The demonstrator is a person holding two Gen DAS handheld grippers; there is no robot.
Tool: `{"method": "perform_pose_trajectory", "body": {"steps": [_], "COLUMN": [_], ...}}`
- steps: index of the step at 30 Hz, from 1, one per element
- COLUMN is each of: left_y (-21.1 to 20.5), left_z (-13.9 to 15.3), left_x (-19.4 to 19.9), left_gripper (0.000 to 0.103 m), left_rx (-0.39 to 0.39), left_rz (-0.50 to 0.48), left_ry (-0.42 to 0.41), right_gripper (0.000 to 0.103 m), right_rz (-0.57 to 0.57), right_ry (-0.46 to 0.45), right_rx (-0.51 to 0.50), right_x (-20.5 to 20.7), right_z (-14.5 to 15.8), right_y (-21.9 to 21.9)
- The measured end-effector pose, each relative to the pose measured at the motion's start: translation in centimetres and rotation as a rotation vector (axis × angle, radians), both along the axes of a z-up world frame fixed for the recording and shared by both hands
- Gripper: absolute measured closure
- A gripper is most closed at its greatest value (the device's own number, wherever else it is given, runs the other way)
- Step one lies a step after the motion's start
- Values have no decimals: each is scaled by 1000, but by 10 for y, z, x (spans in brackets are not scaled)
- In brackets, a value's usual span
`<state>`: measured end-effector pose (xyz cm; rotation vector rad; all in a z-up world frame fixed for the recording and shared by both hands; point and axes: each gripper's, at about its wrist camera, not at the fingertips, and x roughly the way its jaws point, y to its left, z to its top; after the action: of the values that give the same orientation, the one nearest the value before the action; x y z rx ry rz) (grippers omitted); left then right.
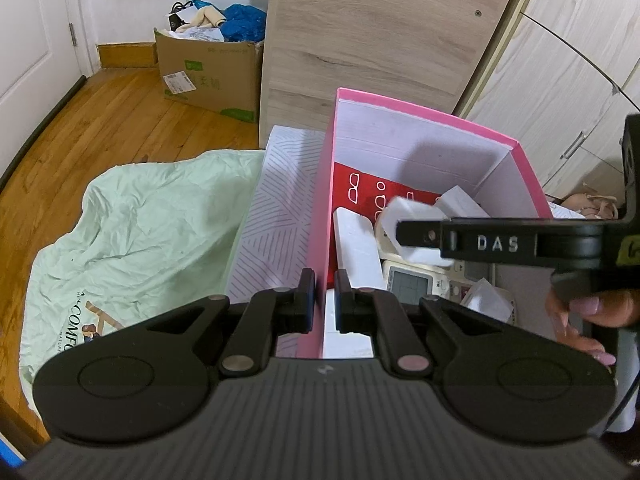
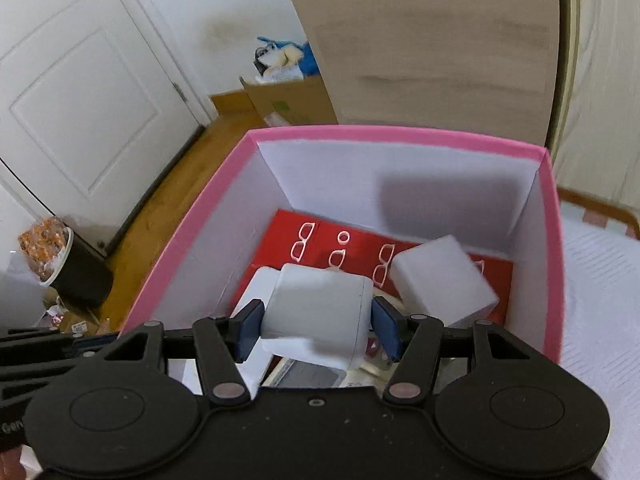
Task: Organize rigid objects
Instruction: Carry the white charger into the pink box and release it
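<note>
Pink box (image 2: 192,216) floor mostly hidden; contents blurred.

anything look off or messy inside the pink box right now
Contents of the pink box lie jumbled: a white cube sits tilted on the red glasses-print box, not flat. No damage or spill shows.

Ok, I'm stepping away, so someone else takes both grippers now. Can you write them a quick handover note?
Left gripper: shut on the pink box's side wall, steadying it.
Right gripper: over the box, shut on a white block.
In the box already: red glasses case, another white block, a device with a screen.
Left to do: probably release the held block into the box, then let go of the wall.
</note>
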<state>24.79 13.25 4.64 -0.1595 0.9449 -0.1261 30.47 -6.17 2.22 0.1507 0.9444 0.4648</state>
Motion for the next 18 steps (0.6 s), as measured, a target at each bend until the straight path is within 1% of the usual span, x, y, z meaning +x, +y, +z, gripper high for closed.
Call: {"method": "perform_pose_trajectory", "body": {"steps": [3, 5, 7, 8, 11, 18], "left_y": [0, -1, -2, -3, -3, -4], "left_z": [0, 0, 0, 0, 0, 1], "left_x": [0, -1, -1, -1, -1, -1], "left_gripper": [96, 96, 96, 96, 96, 96], "left_rx": [1, 2, 8, 10, 11, 13], "left_rz": [-2, -3, -5, -6, -10, -9], "left_ry": [0, -1, -3, -2, -5, -6], "right_gripper": [39, 38, 38, 36, 36, 36], "right_rz": [-19, -32, -30, -18, 18, 65], "right_ry": [29, 28, 16, 14, -32, -158], "right_rx": [9, 16, 56, 74, 88, 64], "right_x": [5, 5, -1, -4, -19, -60], "right_z": [-4, -3, 2, 5, 16, 46], "right_y": [1, 1, -3, -5, -8, -20]}}
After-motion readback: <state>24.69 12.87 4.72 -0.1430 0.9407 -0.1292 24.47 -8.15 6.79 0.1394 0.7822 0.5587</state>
